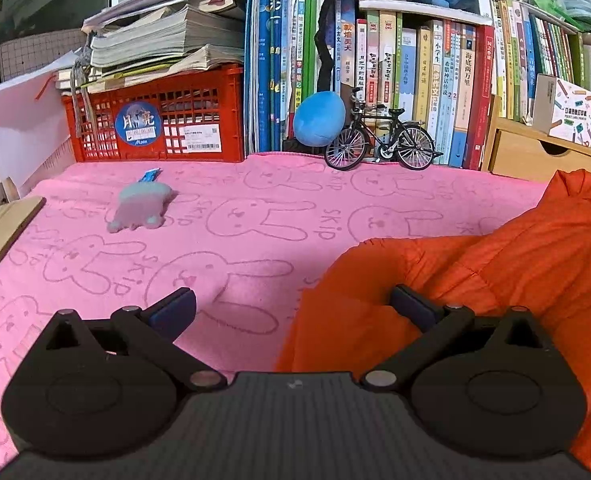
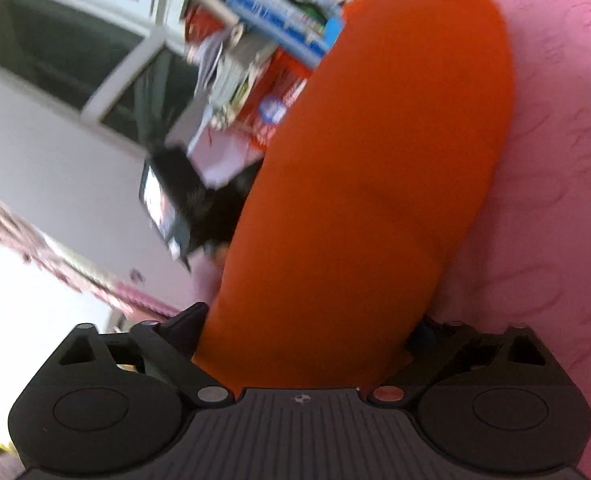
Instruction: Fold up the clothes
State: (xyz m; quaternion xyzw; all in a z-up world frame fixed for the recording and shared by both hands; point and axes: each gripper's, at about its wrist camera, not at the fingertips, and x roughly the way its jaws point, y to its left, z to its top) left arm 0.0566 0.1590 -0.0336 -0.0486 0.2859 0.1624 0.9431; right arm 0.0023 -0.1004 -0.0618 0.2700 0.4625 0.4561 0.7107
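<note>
One orange garment [image 1: 475,280] on pink towel [image 1: 215,240]; left gripper [image 1: 295,308] jaws released, right gripper [image 2: 307,328] jaws spread around garment.

From the left gripper [image 1: 293,306], pink towel [image 1: 231,248] lies open toward 11 and 12 o'clock; a grey toy [image 1: 139,208] at 11, orange garment [image 1: 475,276] blocks 2 o'clock.
</note>
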